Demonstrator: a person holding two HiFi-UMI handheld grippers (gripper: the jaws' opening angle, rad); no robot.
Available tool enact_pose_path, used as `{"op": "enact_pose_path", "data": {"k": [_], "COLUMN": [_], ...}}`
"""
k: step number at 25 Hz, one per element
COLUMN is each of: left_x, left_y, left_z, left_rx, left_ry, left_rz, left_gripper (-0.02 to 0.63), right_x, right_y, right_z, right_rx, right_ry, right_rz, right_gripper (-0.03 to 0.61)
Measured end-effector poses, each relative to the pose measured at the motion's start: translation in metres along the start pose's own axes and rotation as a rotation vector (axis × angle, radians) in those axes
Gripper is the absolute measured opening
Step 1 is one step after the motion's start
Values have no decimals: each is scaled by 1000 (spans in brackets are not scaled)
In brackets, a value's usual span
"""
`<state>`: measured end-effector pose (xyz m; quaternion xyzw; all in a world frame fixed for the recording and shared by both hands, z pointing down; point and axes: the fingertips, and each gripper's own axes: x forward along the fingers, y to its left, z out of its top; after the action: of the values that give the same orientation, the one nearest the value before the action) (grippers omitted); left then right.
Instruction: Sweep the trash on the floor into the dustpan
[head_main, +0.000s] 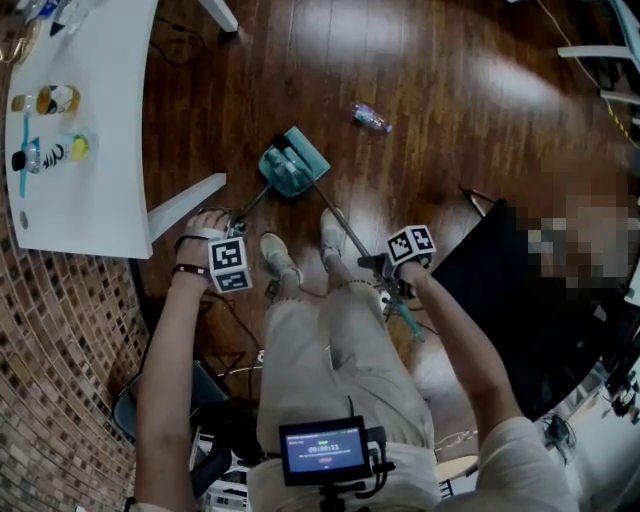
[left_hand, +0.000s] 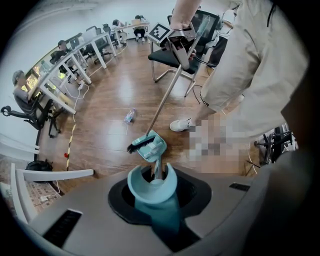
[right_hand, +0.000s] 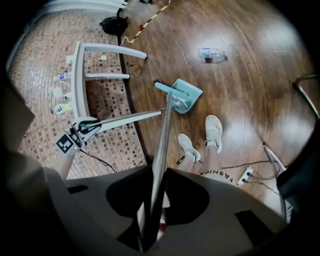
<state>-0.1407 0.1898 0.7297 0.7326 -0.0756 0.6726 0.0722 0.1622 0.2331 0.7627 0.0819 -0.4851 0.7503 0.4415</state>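
A teal dustpan (head_main: 288, 166) stands on the wooden floor just ahead of the person's shoes (head_main: 277, 255). My left gripper (head_main: 232, 236) points straight down and is shut on the dustpan's teal handle (left_hand: 153, 186). The broom's black bristles (left_hand: 139, 144) rest at the dustpan's (left_hand: 154, 148) mouth. Its metal handle (head_main: 345, 228) slants back to my right gripper (head_main: 396, 274), which is shut on it (right_hand: 159, 165). A crushed clear plastic bottle (head_main: 370, 118) lies on the floor beyond the dustpan, apart from it, and also shows as the bottle (left_hand: 129, 116) and the bottle (right_hand: 211, 52) in the two gripper views.
A white table (head_main: 95, 130) with small items stands at the left, one leg (head_main: 186, 204) close to the dustpan. A black office chair (head_main: 500, 265) is at the right. Cables and a power strip (right_hand: 246, 176) lie near the feet. Desks with seated people (left_hand: 55, 75) line the far wall.
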Motion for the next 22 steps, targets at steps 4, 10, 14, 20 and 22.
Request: {"op": "enact_pose_path", "data": {"k": [4,10,14,20,22], "left_x": [0,0,0,-1,-1], "left_y": [0,4,5,6,5], "left_z": [0,0,-1,2,5], "left_rx": [0,5,14,44,82], "left_ry": [-2,-1,-6,-7,-10], "left_rz": [0,-1,1,16,32], "left_gripper": [81,81,83,83,83], "right_x": [-6,-14,-35,-89,-105], "right_y": [13,17,16,-6,-14], "right_z": [3,16,33,87,109], "right_rx": [-14,-2,7,-20,-23], "right_ry": [-40,-96,-180,-306,-339], "right_rz": [48,65,70,-46,-88], "right_gripper": [98,98,98,98,98]}}
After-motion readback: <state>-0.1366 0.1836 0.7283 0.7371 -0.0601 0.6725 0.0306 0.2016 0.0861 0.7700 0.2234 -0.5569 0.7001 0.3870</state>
